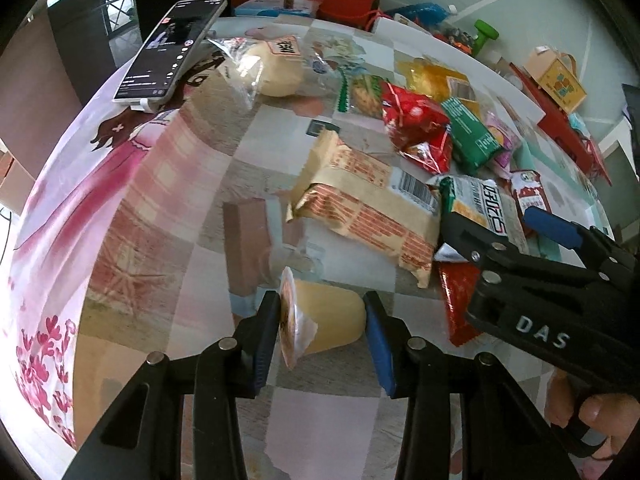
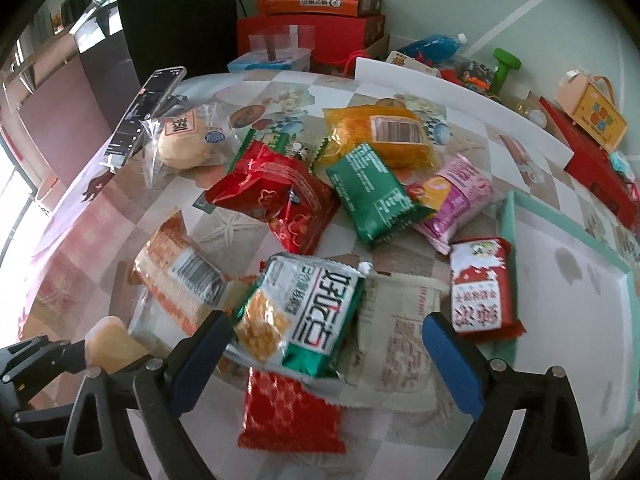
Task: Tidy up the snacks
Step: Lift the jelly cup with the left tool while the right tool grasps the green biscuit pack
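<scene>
My left gripper [image 1: 323,330] is shut on a yellow pudding cup [image 1: 328,318], lid to the left, just above the table; the cup also shows in the right wrist view [image 2: 110,344]. My right gripper [image 2: 328,354] is open and hovers over a white and green cracker packet [image 2: 304,316]; it also shows in the left wrist view [image 1: 500,226]. Around it lie an orange-printed wafer pack [image 1: 360,200], a red packet [image 2: 288,416], a beige packet [image 2: 394,344] and a red and white packet [image 2: 480,292]. Further back is a pile of several snack packets [image 2: 360,184].
A mint-rimmed white tray [image 2: 568,280] sits at the right. A phone on a stand [image 1: 172,52] leans at the far left, with a wrapped bun [image 2: 184,140] beside it. Red boxes [image 2: 312,32], a green dumbbell [image 2: 506,64] and toys line the back edge.
</scene>
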`<state>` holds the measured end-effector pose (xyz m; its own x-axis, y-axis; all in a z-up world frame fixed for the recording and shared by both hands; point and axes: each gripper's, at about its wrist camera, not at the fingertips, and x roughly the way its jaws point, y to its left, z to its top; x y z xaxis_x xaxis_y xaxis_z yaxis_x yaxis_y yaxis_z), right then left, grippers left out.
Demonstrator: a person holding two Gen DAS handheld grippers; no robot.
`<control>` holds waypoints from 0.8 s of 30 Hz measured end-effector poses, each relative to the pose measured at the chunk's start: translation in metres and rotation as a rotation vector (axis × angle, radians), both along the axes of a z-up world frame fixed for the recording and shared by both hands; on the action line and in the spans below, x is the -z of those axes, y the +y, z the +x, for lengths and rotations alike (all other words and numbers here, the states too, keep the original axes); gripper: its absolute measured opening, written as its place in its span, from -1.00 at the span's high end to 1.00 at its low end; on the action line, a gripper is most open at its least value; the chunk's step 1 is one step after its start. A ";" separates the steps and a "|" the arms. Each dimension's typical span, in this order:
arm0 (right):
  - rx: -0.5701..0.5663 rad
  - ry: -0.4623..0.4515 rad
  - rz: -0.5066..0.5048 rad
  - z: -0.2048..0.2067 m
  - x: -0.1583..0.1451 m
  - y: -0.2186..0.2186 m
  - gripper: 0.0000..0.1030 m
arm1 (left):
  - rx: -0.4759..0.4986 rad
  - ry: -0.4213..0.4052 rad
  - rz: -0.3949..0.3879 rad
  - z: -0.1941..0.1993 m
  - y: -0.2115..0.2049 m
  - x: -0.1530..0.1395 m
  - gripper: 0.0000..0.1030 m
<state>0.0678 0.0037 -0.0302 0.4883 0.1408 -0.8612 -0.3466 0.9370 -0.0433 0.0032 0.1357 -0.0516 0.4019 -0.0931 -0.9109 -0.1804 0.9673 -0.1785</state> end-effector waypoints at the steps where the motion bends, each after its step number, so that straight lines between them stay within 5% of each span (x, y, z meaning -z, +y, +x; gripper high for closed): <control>1: 0.000 -0.004 -0.009 0.001 0.001 0.002 -0.89 | -0.003 -0.002 -0.001 0.000 0.004 -0.001 0.15; 10: -0.017 -0.006 -0.056 0.000 0.012 0.012 -0.82 | -0.007 -0.004 0.003 0.004 0.017 0.006 0.15; 24: -0.085 -0.051 -0.059 -0.012 0.012 0.019 -0.09 | -0.002 -0.005 0.017 0.005 0.015 0.007 0.15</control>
<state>0.0562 0.0230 -0.0417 0.5202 0.1329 -0.8437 -0.4205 0.8997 -0.1175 0.0078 0.1508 -0.0581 0.4070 -0.0764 -0.9102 -0.1816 0.9699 -0.1625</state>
